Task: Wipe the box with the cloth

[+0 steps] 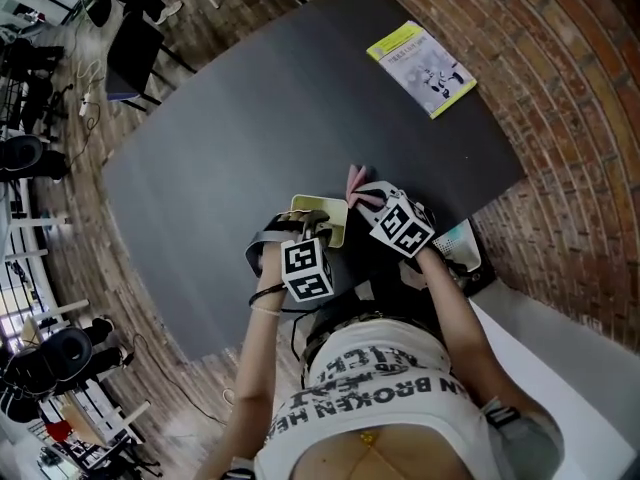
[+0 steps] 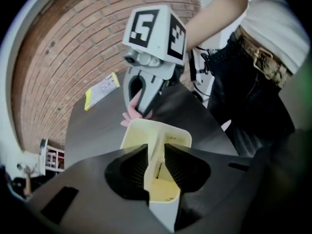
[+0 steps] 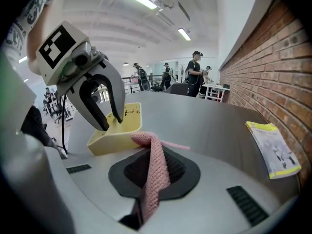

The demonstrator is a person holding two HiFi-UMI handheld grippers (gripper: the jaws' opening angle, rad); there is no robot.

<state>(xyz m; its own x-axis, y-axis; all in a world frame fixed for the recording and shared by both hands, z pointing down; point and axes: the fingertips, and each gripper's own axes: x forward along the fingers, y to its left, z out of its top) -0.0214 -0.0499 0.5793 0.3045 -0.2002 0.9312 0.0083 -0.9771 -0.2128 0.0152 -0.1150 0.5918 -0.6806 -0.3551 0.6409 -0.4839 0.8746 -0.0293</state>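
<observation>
A pale yellow open box (image 1: 325, 218) lies on the dark table (image 1: 280, 118) near its front edge. My left gripper (image 2: 156, 172) points steeply down with its jaws either side of one box wall (image 2: 155, 145). In the right gripper view the left gripper's fingers (image 3: 103, 122) stand a little apart, one inside the box (image 3: 114, 133) and one outside, so it reads as open. My right gripper (image 3: 155, 165) is shut on a pink knitted cloth (image 3: 153, 169). The cloth (image 1: 355, 180) hangs just beyond the box's far side, beside its rim (image 2: 129, 117).
A yellow-edged booklet (image 1: 421, 68) lies at the table's far right corner. The floor around the table is brick (image 1: 560, 118). A person's torso is close against the table's near edge. Chairs and desks stand at the far left (image 1: 40, 158).
</observation>
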